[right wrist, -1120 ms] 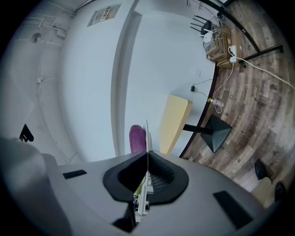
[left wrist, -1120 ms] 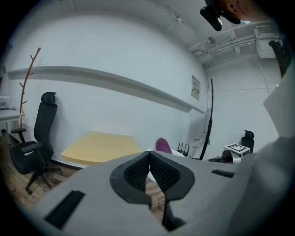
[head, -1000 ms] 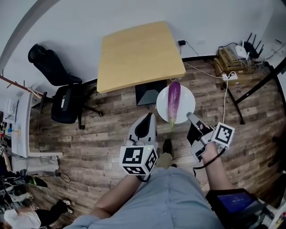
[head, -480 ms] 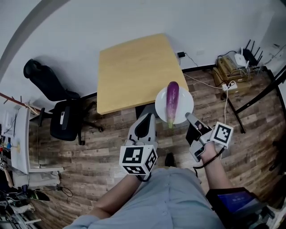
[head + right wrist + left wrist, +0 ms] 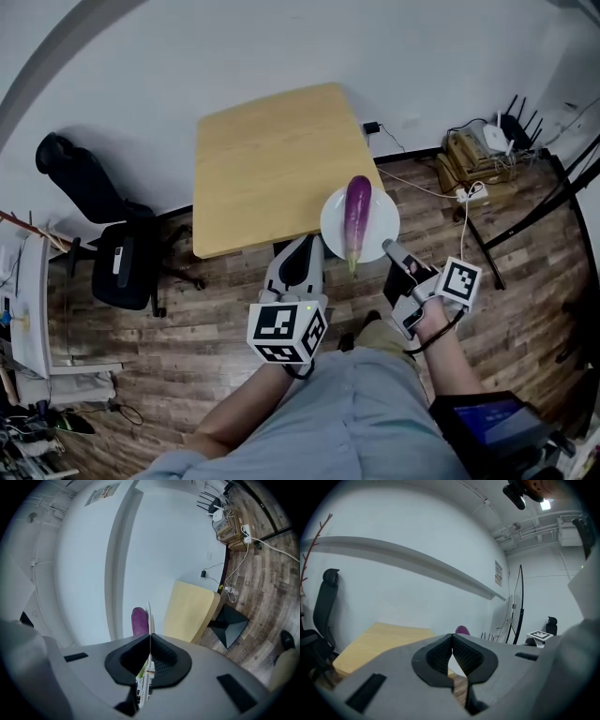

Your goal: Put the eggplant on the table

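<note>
My right gripper (image 5: 388, 247) has its jaws clamped on the rim of the round white plate (image 5: 331, 228) so the long purple eggplant (image 5: 354, 216) lies steady on it at the pale wooden worktop (image 5: 272, 159) edge; my left gripper (image 5: 302, 251) has its jaws closed on nothing.

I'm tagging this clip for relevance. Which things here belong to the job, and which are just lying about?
Job: eggplant, white plate carrying it, right tongs shut on the plate's rim, wooden table.
Lying about: office chair, router, power strip.
</note>
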A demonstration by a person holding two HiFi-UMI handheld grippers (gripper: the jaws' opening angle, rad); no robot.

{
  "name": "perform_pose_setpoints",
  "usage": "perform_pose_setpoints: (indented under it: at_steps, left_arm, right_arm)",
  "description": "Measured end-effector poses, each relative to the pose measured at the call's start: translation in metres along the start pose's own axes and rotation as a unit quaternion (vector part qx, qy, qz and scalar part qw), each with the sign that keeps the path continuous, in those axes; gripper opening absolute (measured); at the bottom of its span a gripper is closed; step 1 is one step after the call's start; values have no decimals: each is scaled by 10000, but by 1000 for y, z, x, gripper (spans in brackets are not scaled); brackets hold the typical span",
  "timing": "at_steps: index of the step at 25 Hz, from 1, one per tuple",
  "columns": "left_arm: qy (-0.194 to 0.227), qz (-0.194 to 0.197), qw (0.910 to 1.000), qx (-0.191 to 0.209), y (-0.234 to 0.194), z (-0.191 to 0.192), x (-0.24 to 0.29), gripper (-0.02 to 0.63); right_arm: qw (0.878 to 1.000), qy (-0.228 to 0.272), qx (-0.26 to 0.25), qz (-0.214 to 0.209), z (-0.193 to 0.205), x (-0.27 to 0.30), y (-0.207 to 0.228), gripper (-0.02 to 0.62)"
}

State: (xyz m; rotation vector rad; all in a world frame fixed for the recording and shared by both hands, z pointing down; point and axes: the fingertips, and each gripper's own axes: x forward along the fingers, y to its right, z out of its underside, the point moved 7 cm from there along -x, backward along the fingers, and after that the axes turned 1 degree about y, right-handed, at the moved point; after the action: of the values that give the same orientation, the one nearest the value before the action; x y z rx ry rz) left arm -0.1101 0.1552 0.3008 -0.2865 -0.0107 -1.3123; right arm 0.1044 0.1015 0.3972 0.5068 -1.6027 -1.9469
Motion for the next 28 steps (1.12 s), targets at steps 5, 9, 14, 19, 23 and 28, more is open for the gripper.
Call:
perform_pose_setpoints:
  at_steps: [5,9,14,19,23,28]
  left_arm:
    - [-76,-60,9999,-69,1,5,17,6]
    - [-161,-121,9998,-61,6,7,44,6]
    - [-281,-228,9993,-75,11,6,85,6]
    - [-310,-448,9985,-84,11,-1,120,6]
    - [-238,-634,9977,-68,12,-11,140,6]
    - [-100,-912,9957,-110,8,-19,157,6]
  right_arm:
    - [9999,-35,96,0,-14,4,6,6]
    - [9998,-110,143,46,-35,10,17,6]
    - [9994,-272,169,90,-70,25,31,6]
    - [9985,-521,155,60,-101,48,38,6]
    - [9974,-716,99,8,-123,66,39,6]
    - [9951,-984,19,-86,-145,91,37,6]
